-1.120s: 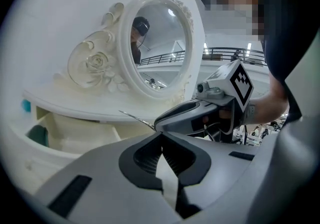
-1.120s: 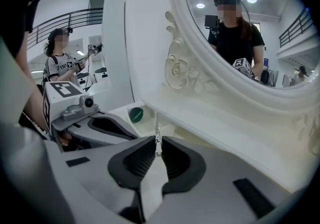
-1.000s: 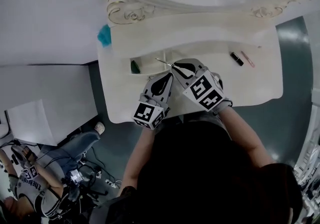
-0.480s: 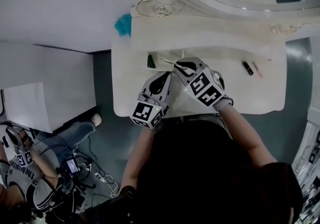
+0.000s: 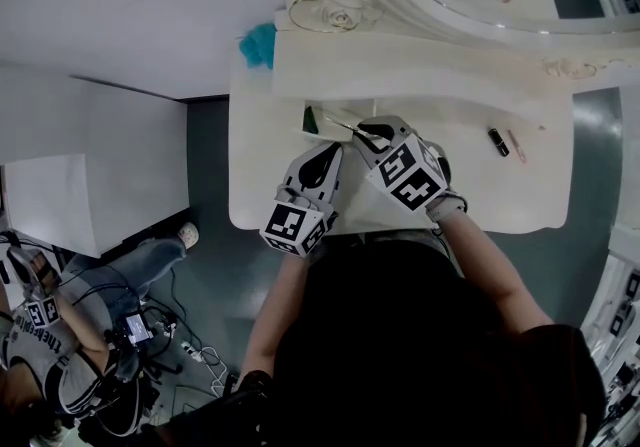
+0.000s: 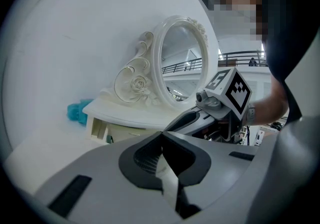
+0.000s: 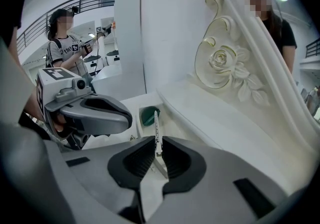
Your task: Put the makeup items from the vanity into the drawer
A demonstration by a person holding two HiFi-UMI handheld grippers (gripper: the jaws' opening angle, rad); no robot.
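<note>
As the right tool (image 7: 157,144) grips it, the stick (image 7: 155,123) seems thin, white.

Dark vanity-top item (image 5: 497,142), unidentifiably small

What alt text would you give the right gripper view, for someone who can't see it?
The right gripper has its jaws shut on a thin white makeup stick, whose tip points toward an open vanity drawer holding a green item. The left gripper sits at the left, and the mirror's carved rose frame rises at the right.
</note>
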